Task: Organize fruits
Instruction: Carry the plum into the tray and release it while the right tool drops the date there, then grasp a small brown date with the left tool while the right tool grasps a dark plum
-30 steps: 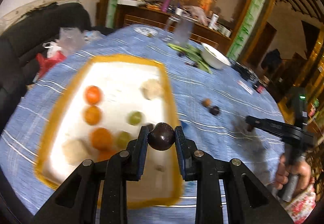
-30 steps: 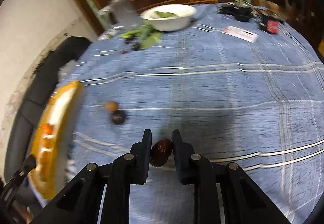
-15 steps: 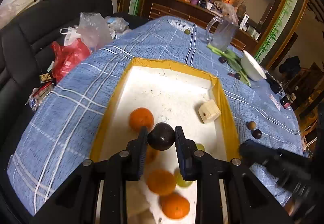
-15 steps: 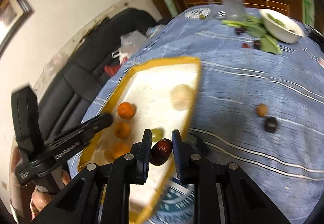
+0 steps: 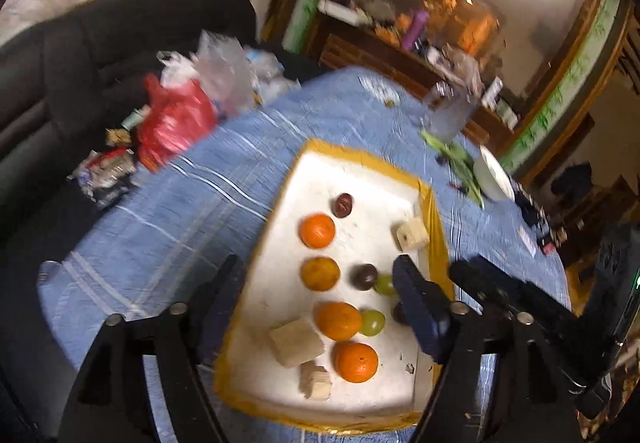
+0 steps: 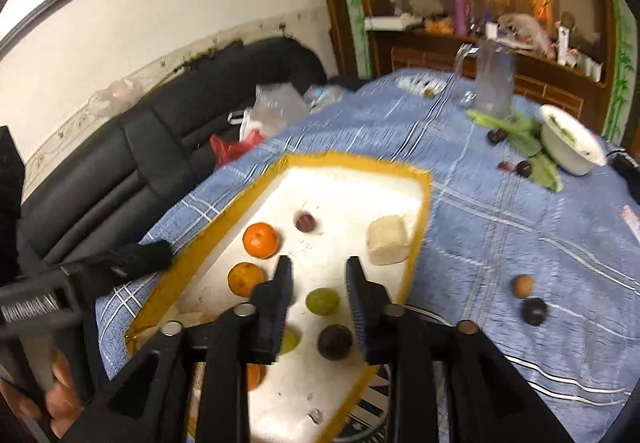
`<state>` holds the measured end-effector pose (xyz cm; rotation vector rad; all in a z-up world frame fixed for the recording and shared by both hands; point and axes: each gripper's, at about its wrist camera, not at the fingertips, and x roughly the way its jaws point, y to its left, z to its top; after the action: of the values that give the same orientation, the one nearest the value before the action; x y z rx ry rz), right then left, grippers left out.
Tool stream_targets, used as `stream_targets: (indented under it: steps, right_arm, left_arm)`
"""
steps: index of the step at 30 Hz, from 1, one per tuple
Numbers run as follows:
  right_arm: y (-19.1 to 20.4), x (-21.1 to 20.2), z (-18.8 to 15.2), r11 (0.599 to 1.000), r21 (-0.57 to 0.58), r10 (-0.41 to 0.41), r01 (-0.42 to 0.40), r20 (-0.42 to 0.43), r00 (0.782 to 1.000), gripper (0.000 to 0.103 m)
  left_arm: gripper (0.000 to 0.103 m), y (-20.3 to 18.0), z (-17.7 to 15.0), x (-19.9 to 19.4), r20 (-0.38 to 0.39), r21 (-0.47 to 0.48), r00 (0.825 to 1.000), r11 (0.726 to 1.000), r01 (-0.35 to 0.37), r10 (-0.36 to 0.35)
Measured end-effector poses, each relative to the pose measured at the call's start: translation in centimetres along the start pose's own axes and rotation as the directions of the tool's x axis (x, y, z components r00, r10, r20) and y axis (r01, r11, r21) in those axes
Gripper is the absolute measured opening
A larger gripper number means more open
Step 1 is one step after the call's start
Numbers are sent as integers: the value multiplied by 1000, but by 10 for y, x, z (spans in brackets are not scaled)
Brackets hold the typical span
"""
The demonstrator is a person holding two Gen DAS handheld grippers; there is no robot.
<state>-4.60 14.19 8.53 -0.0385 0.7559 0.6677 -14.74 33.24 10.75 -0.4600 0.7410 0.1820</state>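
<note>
A white tray with a yellow rim (image 5: 360,155) (image 6: 360,159) lies on the blue cloth. It holds several oranges (image 5: 317,230) (image 6: 260,240), two green grapes (image 5: 372,321) (image 6: 322,301), dark plums (image 5: 364,276) (image 6: 335,341), a reddish date (image 5: 343,205) (image 6: 306,222) and pale cubes (image 5: 412,234) (image 6: 389,239). My left gripper (image 5: 316,303) is open and empty over the tray's left part. My right gripper (image 6: 319,283) is open and empty over the tray's near end, just above a grape and a plum.
A brown fruit (image 6: 522,285) and a dark plum (image 6: 534,311) lie on the cloth right of the tray. A white bowl (image 6: 570,145), green leaves (image 6: 520,131) and a glass jug (image 6: 494,83) stand at the back. Plastic bags (image 5: 176,119) lie on the black sofa (image 6: 160,139) at left.
Both grippers have opened and let go of their fruit. The dark plum and the reddish date now lie in the tray. Both cameras have shifted over the tray.
</note>
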Motion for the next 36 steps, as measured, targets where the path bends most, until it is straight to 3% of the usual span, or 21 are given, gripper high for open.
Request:
stream_targets:
  steps: [1,3,6,10,16,22,26,29,33,36]
  right_arm:
    - [-2,-6,-1,1000,4,-2,2,10,1000,45]
    - [-6,-20,-3,1000,16,-10,9,35,999,50]
    - [-18,-36,-8,999,31,-36,35,54,998,51]
    - [-32,-51,-23,996,71,-65,61,50,997,59]
    - [-55,-68,-47,988,106,-113,109,32,993,59]
    - [-75,-107,-69,975,156,-174,161,69,982,59]
    - [-93,-155,-86,953,204,-250,223,114,962,59]
    - [-105,-188,-99,927,222,-334,302,125,934,59]
    - [-121,-230,-118,882,247,-441,402,127,889,59]
    - [-129,-244,-129,862,270,-472,429,123,873,63]
  left_arm:
    - [84,-1,0,-8,27,1,1000,1000,-15,15]
    - [93,-7,-1,-22,83,22,996,999,-47,45]
    - [95,-23,-9,-42,151,71,985,993,-95,84]
    - [96,-43,-17,-60,157,102,985,990,-95,79]
    - [96,-82,-24,-89,207,180,978,981,-68,30]
    - [96,-115,-38,-96,190,243,980,970,13,-61]
    - [96,-121,-45,-81,109,200,983,972,124,-148]
    - [96,-118,-48,-66,70,134,979,974,182,-192]
    - [96,-116,-54,-51,29,66,971,970,235,-237]
    - [96,-121,-59,-49,13,71,970,968,240,-241]
